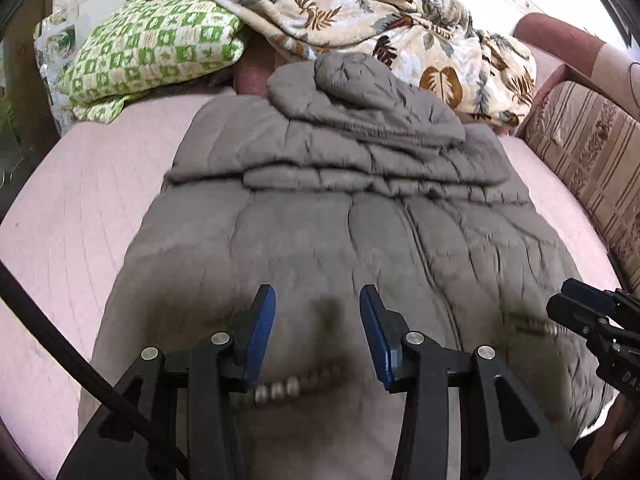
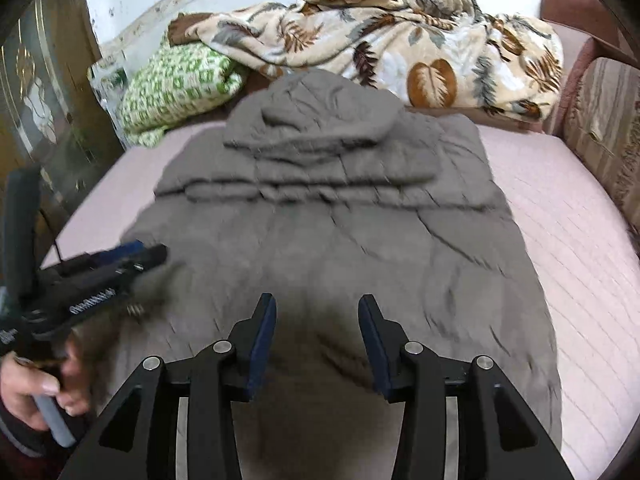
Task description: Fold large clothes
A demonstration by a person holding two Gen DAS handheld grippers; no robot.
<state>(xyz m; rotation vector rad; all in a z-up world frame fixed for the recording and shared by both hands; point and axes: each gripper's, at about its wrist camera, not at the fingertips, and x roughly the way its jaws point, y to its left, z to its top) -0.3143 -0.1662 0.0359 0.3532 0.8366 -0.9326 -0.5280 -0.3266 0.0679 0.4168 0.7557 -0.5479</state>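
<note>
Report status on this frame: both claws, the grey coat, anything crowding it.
Left claw open, empty, over the coat's near end. Right claw open, empty, alongside. Grey coat spread on pink bed, hood on top. Leaf blanket touches hood end.

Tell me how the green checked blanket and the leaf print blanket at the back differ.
The green checked blanket has a small green-and-cream square pattern; the leaf print blanket has large brown and grey leaves on cream. The green one looks folded into a bundle; the leaf one lies crumpled and spreads wider. Both sit behind the grey jacket.
</note>
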